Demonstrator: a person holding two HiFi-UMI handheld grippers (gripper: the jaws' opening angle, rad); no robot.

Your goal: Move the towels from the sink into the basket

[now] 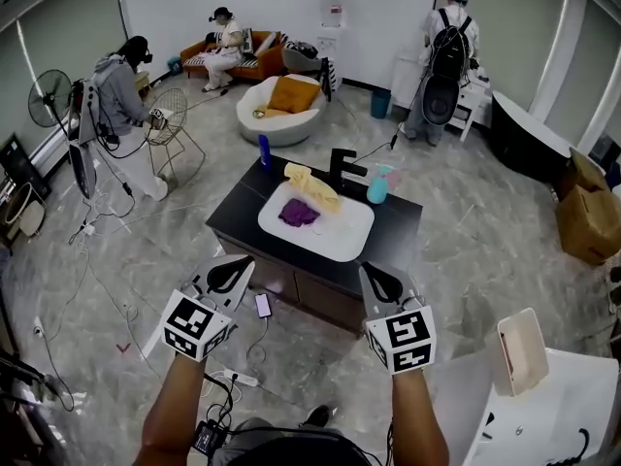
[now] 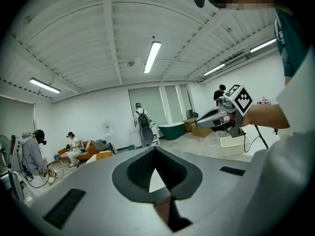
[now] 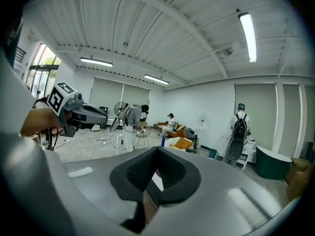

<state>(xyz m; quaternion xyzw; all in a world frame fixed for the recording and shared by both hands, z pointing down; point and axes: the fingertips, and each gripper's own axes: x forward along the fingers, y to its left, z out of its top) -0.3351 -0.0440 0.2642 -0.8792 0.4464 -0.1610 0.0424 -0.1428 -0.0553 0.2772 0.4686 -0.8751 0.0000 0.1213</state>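
A purple towel [image 1: 298,213] and a yellow towel [image 1: 312,186] lie in the white sink [image 1: 281,229], which is set in a black counter [image 1: 403,223] ahead of me. A pale basket [image 1: 521,349] stands on a white table at the lower right. My left gripper [image 1: 236,272] [image 2: 155,150] and right gripper [image 1: 380,280] [image 3: 158,151] are held up side by side, short of the counter. Both are shut with nothing between the jaws. Each gripper view looks across the room, over the sink.
A black faucet [image 1: 342,168], a blue bottle [image 1: 265,150] and a teal cup [image 1: 379,187] stand on the counter. A phone [image 1: 263,305] and cables lie on the floor in front. Several people, a fan [image 1: 49,100], a round chair [image 1: 281,110] and cardboard boxes [image 1: 589,216] ring the room.
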